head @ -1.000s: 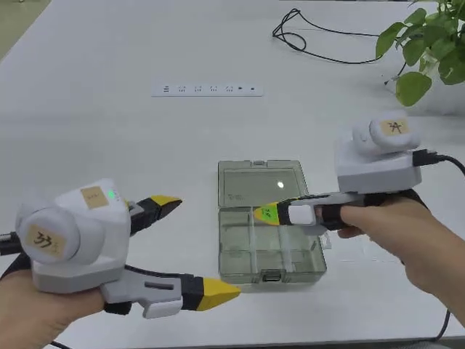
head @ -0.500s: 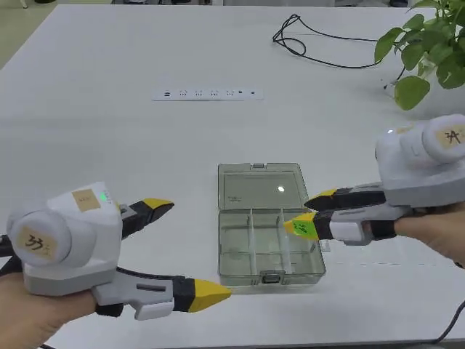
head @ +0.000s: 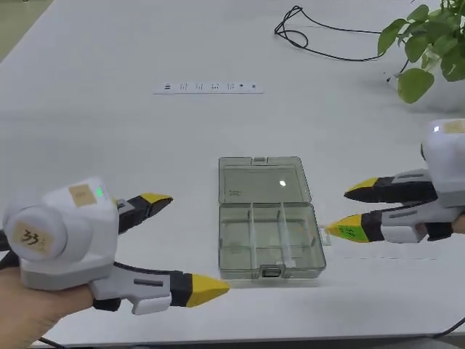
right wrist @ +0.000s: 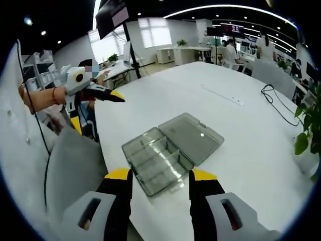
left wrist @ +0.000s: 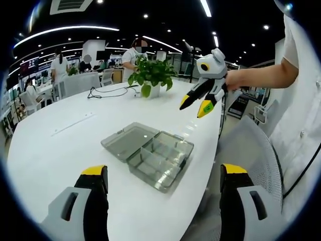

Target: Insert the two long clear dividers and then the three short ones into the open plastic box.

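The open clear plastic box [head: 263, 180] lies on the white table, lid flat at the back and tray in front. Clear dividers [head: 283, 236] stand in the tray and split it into compartments. My left gripper [head: 183, 244] hovers left of the box, open and holding nothing. Right of the tray my right gripper [head: 347, 210] is open too, clear of the box. In the left gripper view the box [left wrist: 149, 153] sits ahead of my left gripper [left wrist: 161, 171], with the right gripper [left wrist: 205, 90] beyond it. In the right gripper view the box [right wrist: 170, 150] lies just past my right gripper [right wrist: 160, 175].
A white power strip [head: 208, 88] lies farther back on the table. A black cable [head: 312, 40] loops at the back right beside a potted plant [head: 429, 43]. The table's front edge runs just below the box. A small clear piece [head: 324, 237] lies by the tray's right edge.
My right gripper has pulled back from over the tray to the right, and its jaws have gone from together to open. The left gripper has hardly moved.
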